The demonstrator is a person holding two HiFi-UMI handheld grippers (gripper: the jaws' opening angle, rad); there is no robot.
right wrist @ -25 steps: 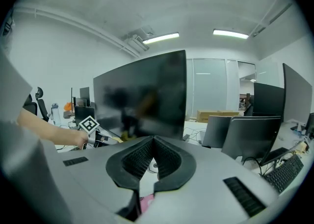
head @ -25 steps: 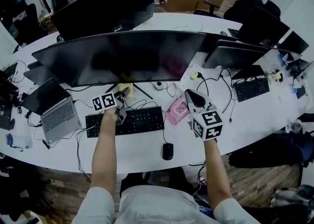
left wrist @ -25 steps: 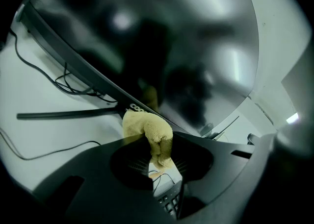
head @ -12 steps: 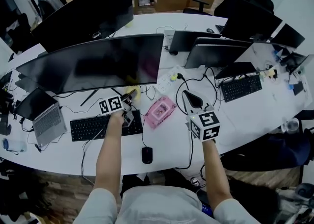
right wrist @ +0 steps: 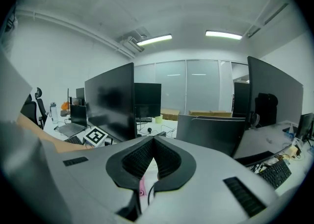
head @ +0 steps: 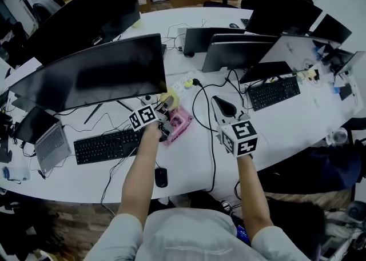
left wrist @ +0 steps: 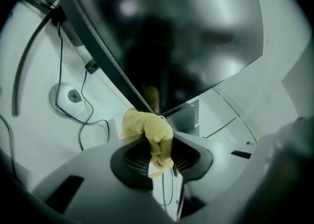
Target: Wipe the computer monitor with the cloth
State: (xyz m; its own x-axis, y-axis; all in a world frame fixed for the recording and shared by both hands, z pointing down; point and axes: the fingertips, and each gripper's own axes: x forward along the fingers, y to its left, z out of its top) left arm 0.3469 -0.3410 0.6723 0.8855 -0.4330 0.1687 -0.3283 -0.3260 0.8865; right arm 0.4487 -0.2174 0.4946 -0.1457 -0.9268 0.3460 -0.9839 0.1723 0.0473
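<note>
The wide curved monitor (head: 86, 74) stands dark on the white desk (head: 189, 157). My left gripper (head: 164, 107) is shut on a yellow cloth (head: 170, 100) just off the screen's lower right corner. In the left gripper view the cloth (left wrist: 147, 126) bulges out of the shut jaws of the left gripper (left wrist: 159, 158), touching the bottom corner of the monitor (left wrist: 167, 32). My right gripper (head: 218, 101) hovers over the desk to the right, shut and empty. In the right gripper view the right gripper (right wrist: 153, 142) points level past the monitor (right wrist: 110, 103).
A pink packet (head: 179, 124) lies under the left gripper. A black keyboard (head: 106, 145), a mouse (head: 160, 177) and a laptop (head: 49, 146) sit in front of the monitor. A black cable (head: 209, 140) crosses the desk. More monitors (head: 240, 51) and a second keyboard (head: 273, 92) stand at right.
My left gripper has carried the cloth rightwards along the monitor's lower edge, from under its middle to its right corner. The right gripper has hardly moved.
</note>
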